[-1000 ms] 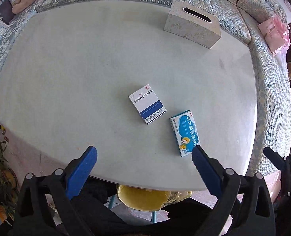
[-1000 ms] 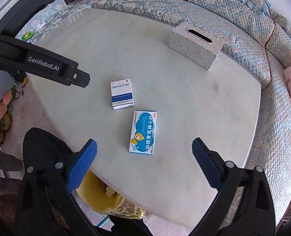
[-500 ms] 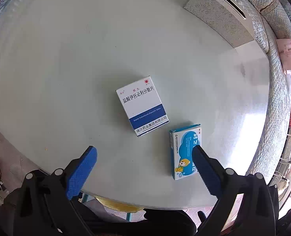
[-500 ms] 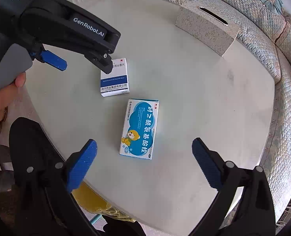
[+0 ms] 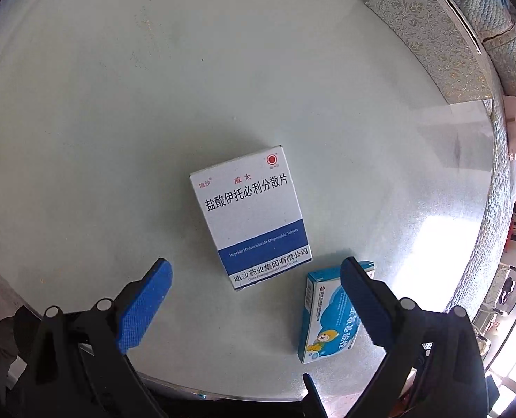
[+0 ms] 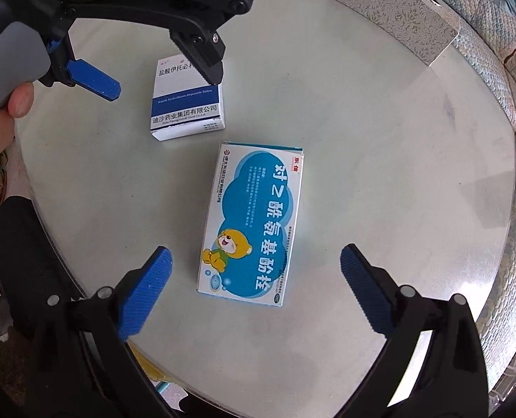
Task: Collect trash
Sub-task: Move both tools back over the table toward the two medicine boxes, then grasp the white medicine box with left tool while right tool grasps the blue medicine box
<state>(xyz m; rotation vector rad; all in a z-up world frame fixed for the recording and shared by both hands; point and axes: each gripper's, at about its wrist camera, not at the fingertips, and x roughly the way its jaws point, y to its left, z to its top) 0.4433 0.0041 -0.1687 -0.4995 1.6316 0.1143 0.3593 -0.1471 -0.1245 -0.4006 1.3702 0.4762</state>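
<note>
A white and dark blue medicine box [image 5: 252, 217] lies flat on the round pale table [image 5: 153, 104]. It also shows in the right wrist view [image 6: 188, 104]. A light blue box with a cartoon bear [image 6: 252, 223] lies just beside it, nearer the table edge, also in the left wrist view [image 5: 327, 320]. My left gripper [image 5: 256, 301] is open, low over the white box. In the right wrist view the left gripper [image 6: 160, 76] straddles that box. My right gripper [image 6: 256, 289] is open, low over the bear box, with its near end between the jaws.
A patterned tissue box [image 5: 429, 31] stands at the table's far right edge, also in the right wrist view [image 6: 394, 14]. A quilted sofa [image 6: 495, 45] curves round the far side. A yellow bin bag [image 6: 153, 372] shows below the near table edge.
Both grippers have come down and forward over the table. The left has closed in on the white box, the right on the bear box. Both boxes lie where they were.
</note>
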